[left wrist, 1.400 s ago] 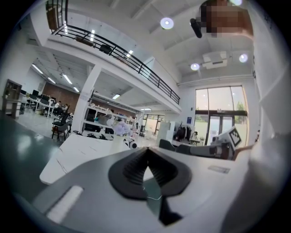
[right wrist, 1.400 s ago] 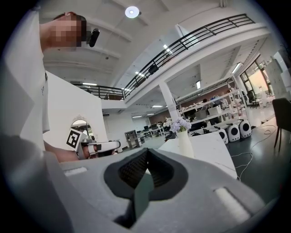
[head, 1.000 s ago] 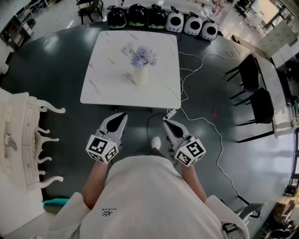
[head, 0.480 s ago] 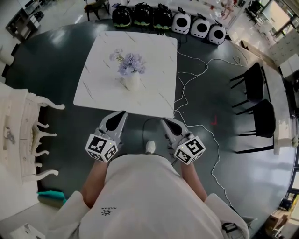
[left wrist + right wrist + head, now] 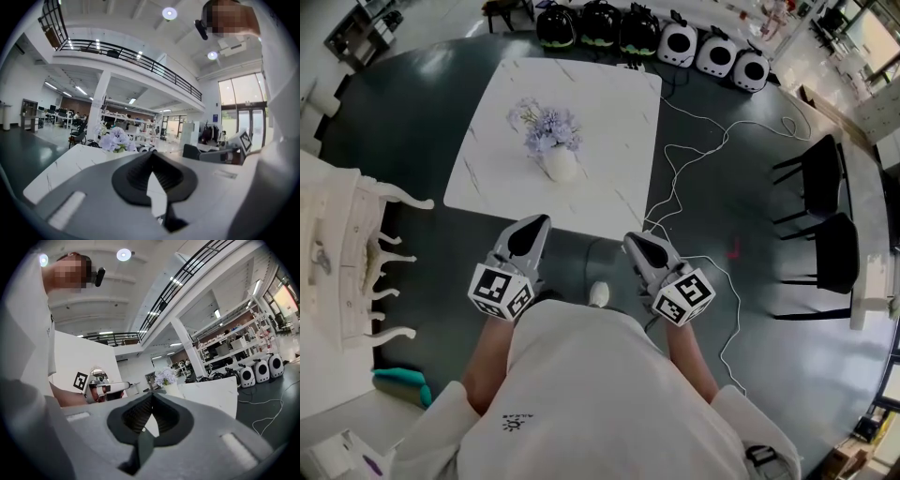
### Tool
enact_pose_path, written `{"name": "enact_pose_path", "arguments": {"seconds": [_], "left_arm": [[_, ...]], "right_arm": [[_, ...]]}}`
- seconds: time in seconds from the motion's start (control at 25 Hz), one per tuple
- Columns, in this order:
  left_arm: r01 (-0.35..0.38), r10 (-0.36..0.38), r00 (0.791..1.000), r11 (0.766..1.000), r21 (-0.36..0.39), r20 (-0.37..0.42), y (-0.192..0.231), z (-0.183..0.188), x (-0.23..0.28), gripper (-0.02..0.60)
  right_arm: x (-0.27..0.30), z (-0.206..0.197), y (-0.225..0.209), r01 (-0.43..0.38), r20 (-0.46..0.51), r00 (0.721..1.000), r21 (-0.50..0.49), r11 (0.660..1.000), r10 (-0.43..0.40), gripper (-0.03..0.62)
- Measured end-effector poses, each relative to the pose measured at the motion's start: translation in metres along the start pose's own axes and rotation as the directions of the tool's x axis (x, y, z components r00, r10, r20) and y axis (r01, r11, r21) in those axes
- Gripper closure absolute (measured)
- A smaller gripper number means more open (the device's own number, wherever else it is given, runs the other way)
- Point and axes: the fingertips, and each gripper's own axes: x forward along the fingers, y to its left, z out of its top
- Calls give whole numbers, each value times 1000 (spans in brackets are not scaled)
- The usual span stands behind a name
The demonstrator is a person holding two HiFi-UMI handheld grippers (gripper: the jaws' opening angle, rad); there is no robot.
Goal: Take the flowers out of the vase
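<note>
**A:** Head view first — where are the flowers?

**B:** The flowers stand in a white vase on the marble table, at about eleven o'clock from the middle of the frame.

**A:** And the grippers?

**B:** The left gripper sits at eight o'clock and the right gripper at four. Both point toward twelve and stop short of the table's near edge, well apart from the vase. Two black chairs stand at three o'clock.

**A:** Left gripper view?

**B:** Its fingers are pressed together with nothing between them. The flowers show at ten o'clock above the tips, far across the table. The right gripper is out at three.

**A:** Right gripper view?

**B:** Much the same — its fingers meet tip to tip and hold nothing. The flowers and vase are at twelve, just over the tips but distant. The left gripper is at ten.
</note>
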Motion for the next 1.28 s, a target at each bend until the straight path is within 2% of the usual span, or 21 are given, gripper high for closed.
{"name": "enact_pose_path", "arguments": {"seconds": [0.32, 0.88, 1.08, 1.28], "left_arm": [[-44, 44, 999, 999, -19, 5, 13, 5, 10, 592], [-25, 25, 1000, 999, -21, -6, 65, -1, 43, 591], [10, -11, 1000, 1000, -23, -11, 87, -4, 59, 588], [42, -42, 999, 999, -11, -26, 102, -7, 77, 503]], "right_arm": [[10, 5, -16, -25, -11, 1000, 5, 1000, 25, 594], [61, 21, -28, 15, 13, 1000, -16, 1000, -14, 594], [83, 28, -35, 37, 19, 999, -23, 999, -37, 594], [103, 34, -42, 50, 23, 999, -38, 998, -49, 594]]}}
